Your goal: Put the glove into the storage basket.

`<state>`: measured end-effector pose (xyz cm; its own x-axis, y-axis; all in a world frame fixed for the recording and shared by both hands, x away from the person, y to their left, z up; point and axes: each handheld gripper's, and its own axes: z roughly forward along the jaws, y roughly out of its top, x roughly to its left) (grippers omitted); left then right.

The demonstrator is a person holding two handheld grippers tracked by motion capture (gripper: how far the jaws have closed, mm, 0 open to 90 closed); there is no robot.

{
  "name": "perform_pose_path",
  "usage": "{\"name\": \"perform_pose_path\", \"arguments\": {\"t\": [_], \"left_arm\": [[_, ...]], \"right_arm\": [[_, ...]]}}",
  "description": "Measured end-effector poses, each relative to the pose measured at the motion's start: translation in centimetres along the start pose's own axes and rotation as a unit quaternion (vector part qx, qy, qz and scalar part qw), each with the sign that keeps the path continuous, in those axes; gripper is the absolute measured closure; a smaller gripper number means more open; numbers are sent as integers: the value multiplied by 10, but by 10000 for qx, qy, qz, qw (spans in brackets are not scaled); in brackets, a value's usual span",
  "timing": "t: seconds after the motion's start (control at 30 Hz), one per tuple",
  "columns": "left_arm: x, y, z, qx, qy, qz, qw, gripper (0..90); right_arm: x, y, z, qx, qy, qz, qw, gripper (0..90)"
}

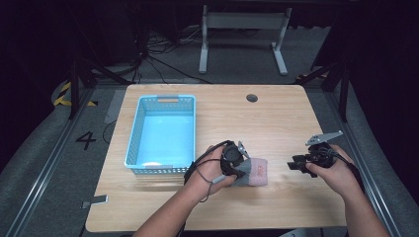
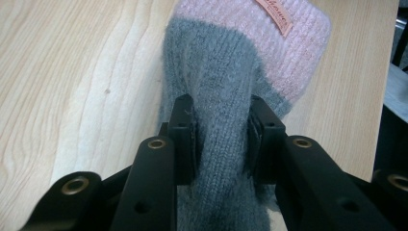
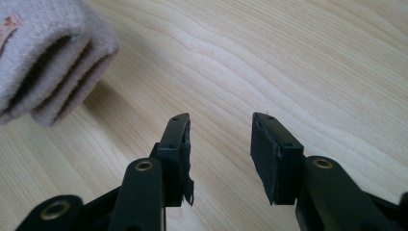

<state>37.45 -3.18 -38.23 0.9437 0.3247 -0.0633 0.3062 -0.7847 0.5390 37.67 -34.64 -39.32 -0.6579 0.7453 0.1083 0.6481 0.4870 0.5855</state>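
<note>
1. Fingers (image 2: 185,139) of the left gripper (image 2: 219,137) are clamped on the grey part of the knitted sock (image 2: 226,91); both pads press into the fabric, which bunches between them.
2. The right gripper (image 3: 219,154) has its jaws apart with nothing between them, only bare table (image 3: 298,62) beneath.
3. In the high view, the sock (image 1: 254,172) lies at lower centre of the frame, grey end under the left gripper (image 1: 236,165), pink cuff pointing right.
4. In the left gripper view, the pink cuff sits at the upper right and carries an orange label (image 2: 275,15).
5. In the right gripper view, the folded cuff edge (image 3: 48,62) occupies the upper left, apart from the jaws.
6. The right gripper (image 1: 299,164) is at right of centre in the high view, near the sock but not touching it.
7. A blue basket (image 1: 136,133) stands at left of centre on the table (image 1: 276,123), well apart from the sock.
</note>
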Motion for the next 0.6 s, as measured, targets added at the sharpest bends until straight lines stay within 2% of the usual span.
{"name": "perform_pose_path", "arguments": {"t": [0.17,0.27,0.4,0.6], "left_arm": [[2,-5,-12,-95,41,-151,9998,687],[3,-6,-23,-107,142,-163,9997,687],[3,-6,-33,-202,175,-208,9994,687],[7,-9,-47,-186,325,-258,9990,687]], "right_arm": [[0,9,6,15,107,-51,9999,597],[-1,15,9,20,156,-108,9998,593],[-2,18,12,15,171,-130,9998,591],[-4,25,15,-28,215,-173,9996,592]]}}
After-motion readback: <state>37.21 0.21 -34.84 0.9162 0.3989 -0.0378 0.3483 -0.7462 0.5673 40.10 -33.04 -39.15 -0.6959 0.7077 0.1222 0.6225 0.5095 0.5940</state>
